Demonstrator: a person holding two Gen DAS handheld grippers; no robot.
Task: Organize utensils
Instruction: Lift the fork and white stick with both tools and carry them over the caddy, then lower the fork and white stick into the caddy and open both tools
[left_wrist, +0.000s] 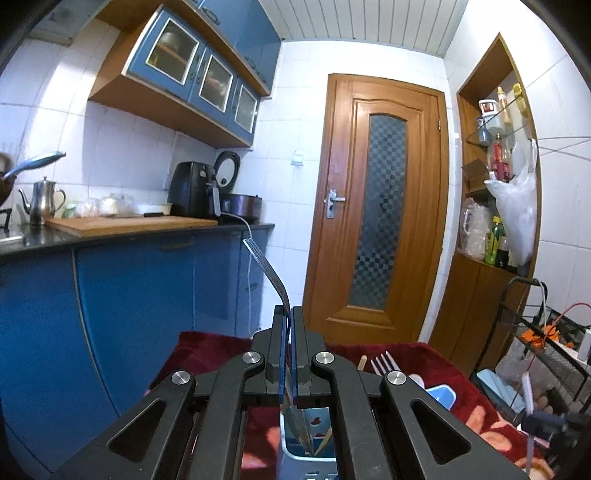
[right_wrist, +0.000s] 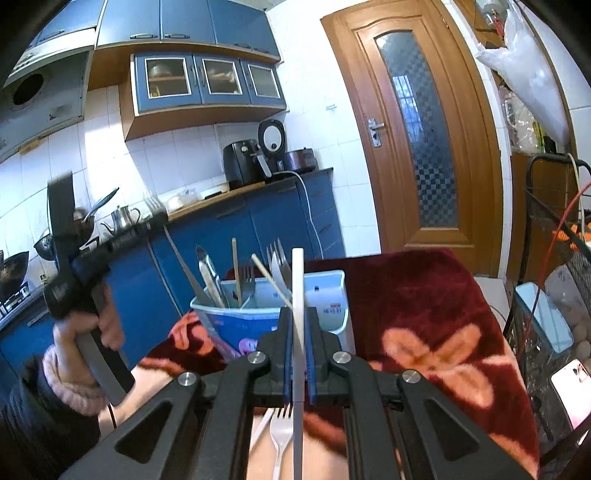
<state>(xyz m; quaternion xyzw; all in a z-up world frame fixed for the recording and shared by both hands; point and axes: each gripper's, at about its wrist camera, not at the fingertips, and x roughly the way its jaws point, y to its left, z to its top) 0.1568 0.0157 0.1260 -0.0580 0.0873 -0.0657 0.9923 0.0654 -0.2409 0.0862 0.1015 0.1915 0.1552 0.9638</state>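
My left gripper (left_wrist: 288, 314) is shut on a metal utensil (left_wrist: 264, 264) whose flat handle sticks up past the fingers; its lower end hangs over the blue and white utensil holder (left_wrist: 308, 448). The left gripper also shows in the right wrist view (right_wrist: 155, 218), above the holder (right_wrist: 258, 314), which has several forks, chopsticks and metal utensils standing in it. My right gripper (right_wrist: 298, 314) is shut on a white plastic utensil (right_wrist: 297, 280), upright, just in front of the holder. A white plastic fork (right_wrist: 279, 432) lies on the cloth below.
The holder stands on a table under a dark red flowered cloth (right_wrist: 424, 314). Blue kitchen cabinets (left_wrist: 129, 295) are on the left, a wooden door (left_wrist: 380, 206) ahead, a black wire rack (right_wrist: 554, 277) on the right. A fork (left_wrist: 384, 363) stands in the holder.
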